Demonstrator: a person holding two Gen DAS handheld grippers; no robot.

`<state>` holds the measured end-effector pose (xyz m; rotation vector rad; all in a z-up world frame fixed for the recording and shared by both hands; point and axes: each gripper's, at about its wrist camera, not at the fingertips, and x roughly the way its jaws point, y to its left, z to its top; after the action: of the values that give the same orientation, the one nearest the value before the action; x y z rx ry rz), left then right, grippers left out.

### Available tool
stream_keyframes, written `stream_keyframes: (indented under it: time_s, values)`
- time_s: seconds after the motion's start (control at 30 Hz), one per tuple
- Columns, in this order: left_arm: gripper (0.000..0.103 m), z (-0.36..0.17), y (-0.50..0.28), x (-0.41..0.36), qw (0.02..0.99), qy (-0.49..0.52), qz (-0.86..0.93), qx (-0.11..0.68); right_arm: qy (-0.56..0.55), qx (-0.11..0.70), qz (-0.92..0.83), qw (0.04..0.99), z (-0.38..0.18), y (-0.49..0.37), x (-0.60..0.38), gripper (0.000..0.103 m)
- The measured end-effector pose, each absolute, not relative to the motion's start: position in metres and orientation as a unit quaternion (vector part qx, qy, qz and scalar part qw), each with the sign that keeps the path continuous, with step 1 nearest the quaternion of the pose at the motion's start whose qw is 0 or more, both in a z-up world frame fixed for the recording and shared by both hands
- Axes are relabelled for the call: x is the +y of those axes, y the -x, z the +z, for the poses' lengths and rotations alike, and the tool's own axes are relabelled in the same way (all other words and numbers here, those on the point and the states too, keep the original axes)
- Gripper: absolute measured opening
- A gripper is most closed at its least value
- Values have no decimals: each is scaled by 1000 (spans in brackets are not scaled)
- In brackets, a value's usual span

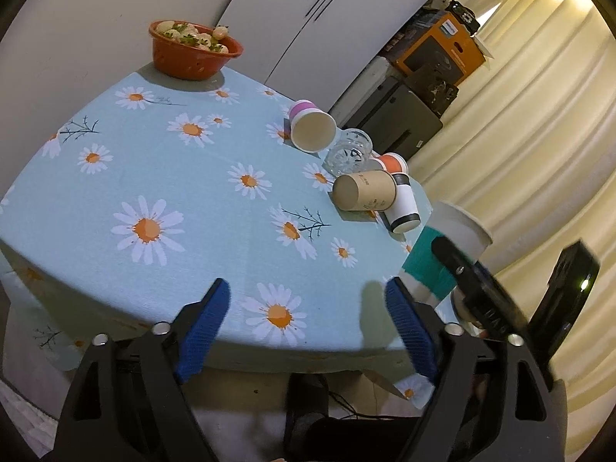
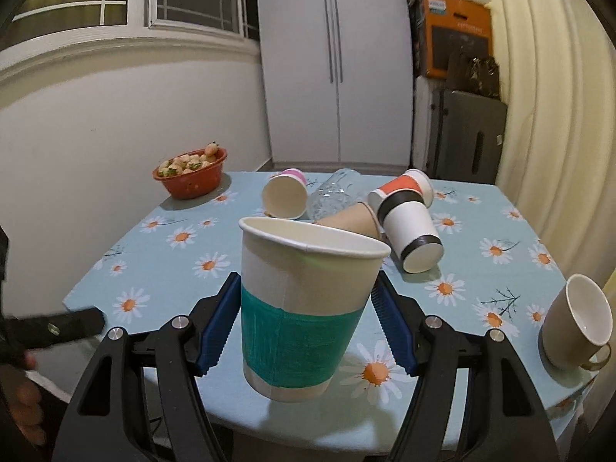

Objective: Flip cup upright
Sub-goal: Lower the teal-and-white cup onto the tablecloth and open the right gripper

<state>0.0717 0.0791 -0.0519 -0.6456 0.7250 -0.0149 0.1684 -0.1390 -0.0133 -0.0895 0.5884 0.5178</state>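
Note:
A white paper cup with a teal band (image 2: 304, 308) stands mouth up, slightly tilted, at the near edge of the table between the blue pads of my right gripper (image 2: 304, 319). The pads stand close on both sides; I cannot tell whether they touch it. The same cup shows in the left wrist view (image 1: 442, 254) beside the right gripper's black body. My left gripper (image 1: 308, 315) is open and empty over the near table edge. Several cups lie on their sides further back: a pink-bottomed one (image 2: 287, 194), a brown one (image 1: 365, 190), a white and black one (image 2: 410, 231), an orange-banded one (image 2: 404, 184).
A clear glass (image 2: 335, 192) lies among the fallen cups. A red bowl of strawberries (image 2: 192, 173) sits at the far left corner. A beige mug (image 2: 577, 323) stands at the right edge of the daisy tablecloth (image 2: 161, 269). A fridge, boxes and a curtain stand behind.

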Motion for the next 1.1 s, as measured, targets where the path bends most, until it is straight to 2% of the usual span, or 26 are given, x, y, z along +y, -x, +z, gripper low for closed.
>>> stream_keyframes:
  time_s: [0.17,0.3,0.57,1.1]
  values:
    - [88,-52,-71,80,883,317,-7,347,60,258,237,935,-31,-160,-137,68]
    - [96,-53,-72,81,880,320,-2,350,79,230,234,941,-39,-154,-131,68]
    - [96,-58,-73,86,874,333,9,354,105,188,216,952,-54,-147,-124,68]
    - [96,-67,-75,91,866,350,15,358,162,176,194,951,-93,-141,-102,68]
